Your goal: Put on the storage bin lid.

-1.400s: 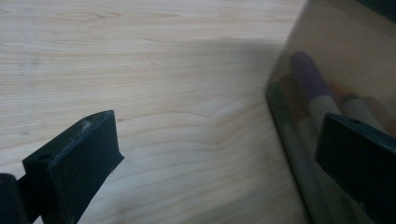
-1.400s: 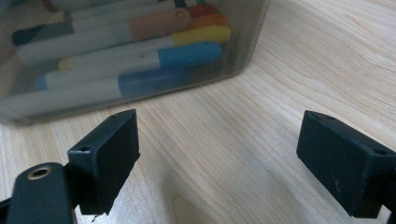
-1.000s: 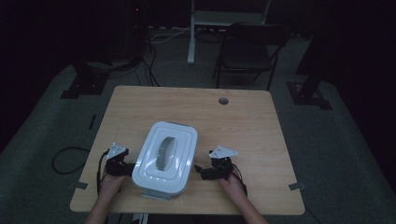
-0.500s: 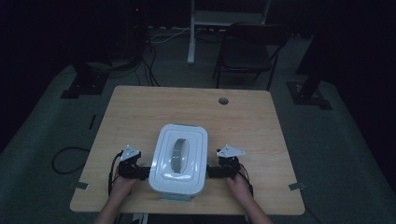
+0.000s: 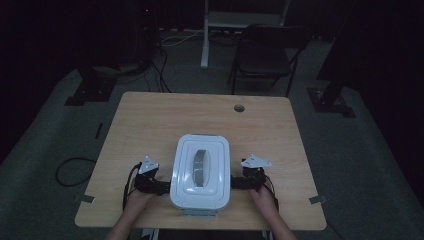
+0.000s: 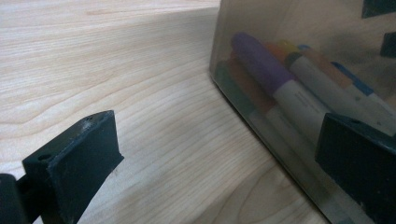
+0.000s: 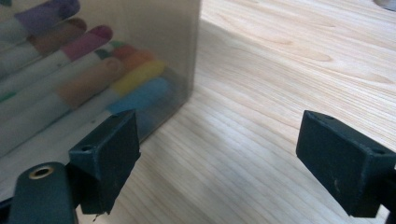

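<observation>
Flanking clear lidded box (image 5: 200, 172) of markers (image 6: 280, 88) at near edge of counter (image 5: 150, 120), w/ left hand-held gripper (image 5: 150, 186) & right hand-held gripper (image 5: 245, 181) both spread wide, gripping nothing. Risk: uneven squeeze on smooth walls, so box could slip, twist, maybe slide off front edge.

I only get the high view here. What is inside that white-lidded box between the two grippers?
Observer: Marker pens, stacked lying down behind the clear wall of the box.
Operator: All one colour?
Observer: No. The right gripper view shows orange, yellow, blue and pink caps.
Operator: Are the grippers clamping the box?
Observer: No. The left gripper and the right gripper both have their jaws spread wide, each with one jaw in front of the box wall.
</observation>
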Demonstrator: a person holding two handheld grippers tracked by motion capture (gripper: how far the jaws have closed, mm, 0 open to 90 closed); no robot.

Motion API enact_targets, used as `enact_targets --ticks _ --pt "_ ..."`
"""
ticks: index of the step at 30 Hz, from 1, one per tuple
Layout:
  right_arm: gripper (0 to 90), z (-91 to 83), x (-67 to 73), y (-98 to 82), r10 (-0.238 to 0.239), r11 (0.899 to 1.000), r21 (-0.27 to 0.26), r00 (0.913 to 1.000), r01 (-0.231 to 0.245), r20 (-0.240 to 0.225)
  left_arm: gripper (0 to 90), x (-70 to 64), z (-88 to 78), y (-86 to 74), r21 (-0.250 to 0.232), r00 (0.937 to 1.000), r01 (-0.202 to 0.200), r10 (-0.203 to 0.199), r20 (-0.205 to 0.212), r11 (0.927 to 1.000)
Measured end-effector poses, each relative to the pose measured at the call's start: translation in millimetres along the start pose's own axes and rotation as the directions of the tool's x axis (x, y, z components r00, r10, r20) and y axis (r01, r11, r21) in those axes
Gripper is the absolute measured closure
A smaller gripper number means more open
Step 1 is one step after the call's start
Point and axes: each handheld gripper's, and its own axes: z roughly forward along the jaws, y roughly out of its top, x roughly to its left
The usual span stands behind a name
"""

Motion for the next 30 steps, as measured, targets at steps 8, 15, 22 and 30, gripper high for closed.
enact_targets --ticks 8,15,22,30 --pt "12.9 -9.1 -11.9 -5.2 0.023 1.000 0.003 0.9985 -0.023 0.050 0.5 5.1 0.1 0.3 -0.020 0.9992 -0.030 0.030 0.026 0.9994" --pt "12.9 -15.5 -18.4 -9.1 0.046 0.999 -0.004 0.9970 -0.046 0.063 0.5 15.1 -4.0 -2.9 -0.019 0.9998 -0.013 0.013 0.015 0.9997" --pt "12.9 -24.6 -27.0 -13.9 0.065 0.998 -0.008 0.9928 -0.065 0.100 0.5 28.4 -14.5 -4.1 -0.021 1.0000 0.003 -0.003 -0.006 0.9998" --pt "12.9 -35.0 -41.5 -21.7 0.104 0.995 -0.015 0.9844 -0.103 0.142 0.5 41.4 -28.7 -11.6 -0.026 0.9987 0.022 -0.023 -0.045 0.9994"
